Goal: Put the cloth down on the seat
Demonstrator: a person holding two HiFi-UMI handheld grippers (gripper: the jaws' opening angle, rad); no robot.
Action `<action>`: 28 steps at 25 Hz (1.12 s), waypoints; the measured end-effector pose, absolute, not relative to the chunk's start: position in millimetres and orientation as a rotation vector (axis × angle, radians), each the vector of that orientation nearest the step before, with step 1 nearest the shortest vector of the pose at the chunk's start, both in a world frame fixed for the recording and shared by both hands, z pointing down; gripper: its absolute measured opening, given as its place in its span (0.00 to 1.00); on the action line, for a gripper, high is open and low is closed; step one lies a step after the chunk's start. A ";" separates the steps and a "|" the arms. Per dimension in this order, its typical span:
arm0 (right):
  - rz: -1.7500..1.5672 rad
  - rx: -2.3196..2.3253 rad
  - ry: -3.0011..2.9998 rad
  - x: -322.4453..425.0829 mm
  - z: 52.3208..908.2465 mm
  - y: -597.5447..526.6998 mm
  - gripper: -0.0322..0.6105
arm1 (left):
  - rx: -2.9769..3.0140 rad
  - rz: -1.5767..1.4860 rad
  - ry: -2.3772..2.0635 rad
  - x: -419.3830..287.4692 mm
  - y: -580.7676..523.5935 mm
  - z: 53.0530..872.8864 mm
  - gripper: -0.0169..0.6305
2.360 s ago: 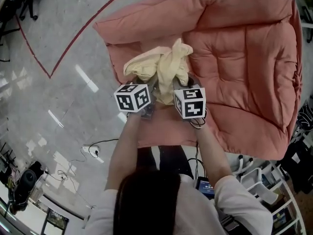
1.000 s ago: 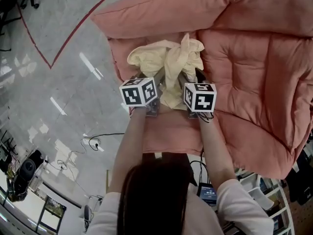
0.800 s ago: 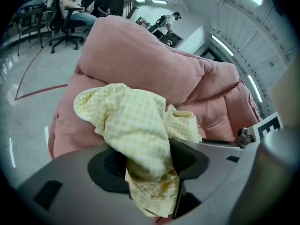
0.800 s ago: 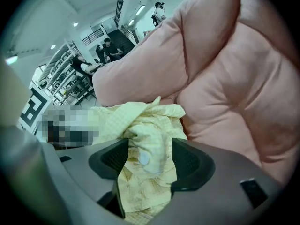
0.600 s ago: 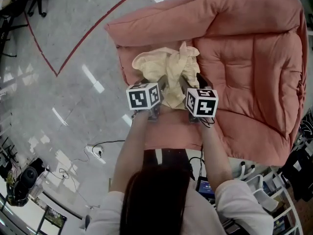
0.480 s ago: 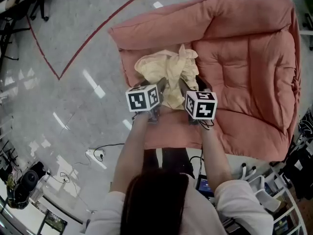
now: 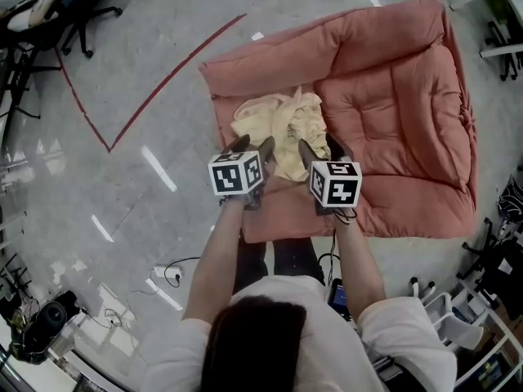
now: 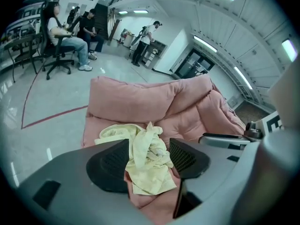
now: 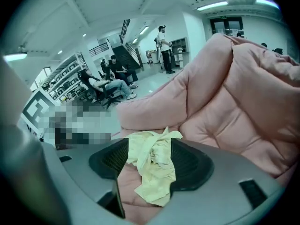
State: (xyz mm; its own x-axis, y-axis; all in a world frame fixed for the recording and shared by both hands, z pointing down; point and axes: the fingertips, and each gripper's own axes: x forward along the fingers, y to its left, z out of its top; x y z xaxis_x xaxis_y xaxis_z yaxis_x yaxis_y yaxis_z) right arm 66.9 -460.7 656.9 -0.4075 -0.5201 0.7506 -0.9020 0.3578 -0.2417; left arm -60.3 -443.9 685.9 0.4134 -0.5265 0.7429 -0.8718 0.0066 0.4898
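A crumpled pale-yellow cloth (image 7: 282,127) lies on the front left part of the pink cushioned seat (image 7: 392,96). Both grippers hover just in front of it, clear of the fabric. My left gripper (image 7: 251,147) is open, its jaws spread wide with nothing pressed between them. My right gripper (image 7: 319,149) is open too. In the left gripper view the cloth (image 8: 149,175) shows beyond the gap of the left gripper (image 8: 148,157). The right gripper view shows the cloth (image 9: 153,172) resting on the seat (image 9: 225,107) past the right gripper (image 9: 149,162).
A grey polished floor with a red tape line (image 7: 163,72) surrounds the seat. Office chairs (image 7: 73,11) stand at the far left. A cable and plug (image 7: 174,273) lie on the floor by the person's feet. White racks (image 7: 478,333) stand at the lower right. Several people (image 8: 70,32) are in the background.
Both grippers have let go of the cloth and drawn back from it. The cloth has settled lower on the seat. The head camera has risen, showing more of the seat.
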 end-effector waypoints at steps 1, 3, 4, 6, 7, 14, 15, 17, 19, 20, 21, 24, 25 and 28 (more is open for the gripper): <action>0.868 1.235 -2.064 63.9 649.8 -458.2 0.48 | 1.672 0.414 -1.245 -62.5 -441.4 676.9 0.44; 0.840 1.241 -2.078 55.9 636.9 -453.3 0.48 | 1.697 0.383 -1.251 -68.1 -435.7 660.2 0.44; 0.825 1.245 -2.086 52.4 630.5 -450.4 0.48 | 1.710 0.368 -1.255 -70.1 -432.4 652.2 0.44; 0.795 1.256 -2.104 49.8 615.7 -442.7 0.48 | 1.742 0.337 -1.263 -69.7 -424.9 634.6 0.44; 0.780 1.259 -2.117 50.0 607.2 -438.1 0.48 | 1.759 0.319 -1.268 -67.7 -421.3 624.3 0.44; 0.716 1.309 -2.240 40.0 534.7 -397.4 0.46 | 1.936 0.193 -1.282 -57.1 -393.4 533.0 0.44; 0.694 1.316 -2.253 37.2 524.9 -390.7 0.44 | 1.964 0.178 -1.279 -56.5 -387.8 520.4 0.43; 0.633 1.331 -2.283 32.1 505.5 -378.5 0.32 | 2.017 0.153 -1.276 -55.2 -377.1 498.0 0.41; 0.581 1.338 -2.318 27.4 487.3 -366.1 0.27 | 2.058 0.129 -1.280 -54.3 -366.3 478.5 0.37; 0.562 1.345 -2.332 25.9 479.2 -360.1 0.26 | 2.073 0.115 -1.286 -54.3 -360.7 469.7 0.35; 0.544 1.356 -2.341 25.1 471.9 -354.2 0.24 | 2.086 0.103 -1.291 -54.0 -354.6 461.9 0.33; 0.492 1.386 -2.353 24.6 455.2 -336.4 0.17 | 2.130 0.101 -1.302 -51.1 -333.5 447.4 0.27; 0.480 1.389 -2.358 23.6 450.9 -330.5 0.16 | 2.147 0.106 -1.318 -51.8 -326.5 443.7 0.26; 0.463 1.385 -2.408 16.0 437.0 -311.1 0.13 | 2.191 0.111 -1.398 -61.7 -307.2 431.3 0.15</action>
State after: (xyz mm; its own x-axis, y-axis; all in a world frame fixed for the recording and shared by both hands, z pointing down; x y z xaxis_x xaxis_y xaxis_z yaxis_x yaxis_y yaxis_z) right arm 16.0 -311.1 437.0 -0.4762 -0.7664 0.4310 -0.8717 0.4760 -0.1167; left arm -61.7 -307.2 431.3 0.4603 -0.8188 0.3429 -0.8626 -0.3212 0.3909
